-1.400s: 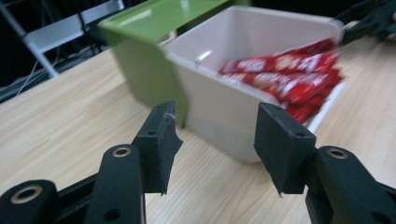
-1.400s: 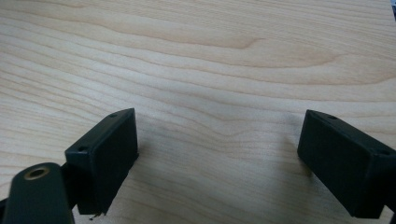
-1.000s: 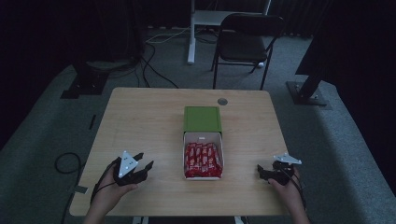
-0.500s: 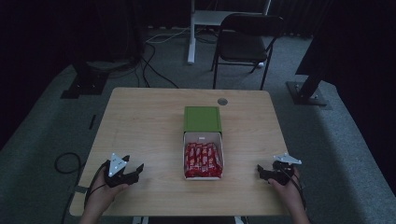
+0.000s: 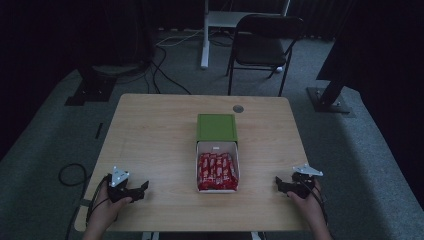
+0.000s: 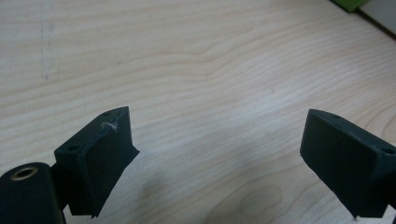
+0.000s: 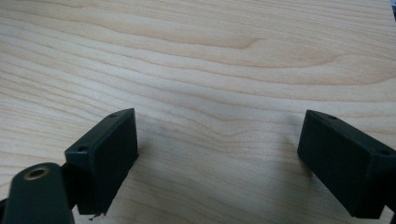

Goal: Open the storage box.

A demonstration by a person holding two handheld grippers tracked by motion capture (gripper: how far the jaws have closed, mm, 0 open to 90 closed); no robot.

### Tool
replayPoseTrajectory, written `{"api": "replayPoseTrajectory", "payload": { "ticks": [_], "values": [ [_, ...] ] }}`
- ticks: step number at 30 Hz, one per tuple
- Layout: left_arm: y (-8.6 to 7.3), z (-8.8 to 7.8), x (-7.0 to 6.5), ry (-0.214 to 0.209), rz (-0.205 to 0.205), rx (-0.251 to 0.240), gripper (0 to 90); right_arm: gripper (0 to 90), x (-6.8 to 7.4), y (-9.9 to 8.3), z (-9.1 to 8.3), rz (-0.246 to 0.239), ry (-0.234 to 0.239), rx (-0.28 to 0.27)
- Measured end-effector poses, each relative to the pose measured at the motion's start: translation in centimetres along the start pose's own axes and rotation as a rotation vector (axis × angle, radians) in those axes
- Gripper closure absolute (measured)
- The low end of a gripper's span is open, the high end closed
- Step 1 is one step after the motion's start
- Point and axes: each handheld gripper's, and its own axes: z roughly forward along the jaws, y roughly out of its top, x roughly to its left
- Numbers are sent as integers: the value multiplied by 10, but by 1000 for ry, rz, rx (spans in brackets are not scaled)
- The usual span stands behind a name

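Both grippers rest low at the near corners of the desk, jaws apart and holding nothing, with the open box of red packets between them.

The left gripper (image 5: pixel 142 187) sits by the near left corner; its jaws have just been opening and now stand wide over bare wood, nothing between them. The right gripper (image 5: pixel 278 184) sits by the near right edge, jaws just as wide and empty, pointing inward toward the middle. Well apart from both, at the middle of the desk (image 5: pixel 150 130), stands a white box (image 5: pixel 218 148) packed with red packets (image 5: pixel 217 171) lying side by side; their white lettering is too small to read. Its green lid (image 5: pixel 216 127) lies flat, touching the box's far end. A small round grommet (image 5: pixel 238 108) sits near the far edge.
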Motion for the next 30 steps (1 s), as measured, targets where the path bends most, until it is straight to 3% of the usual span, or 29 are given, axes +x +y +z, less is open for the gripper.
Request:
{"api": "replayPoseTrajectory", "payload": {
  "ticks": [5,12,16,22,24,30],
  "values": [
    [-3,0,3,29,13,26,89,116,0,0,0,0,0,0],
    [-6,-1,10,97,-50,46,89,116,0,0,0,0,0,0],
    [-10,1,14,142,-80,97,90,116,0,0,0,0,0,0],
    [-10,1,15,148,-84,122,91,115,0,0,0,1,0,1],
    [-10,2,15,145,-118,125,91,114,0,0,0,2,0,1],
    [-9,4,15,159,-131,132,70,110,0,0,0,2,0,2]
  ]
}}
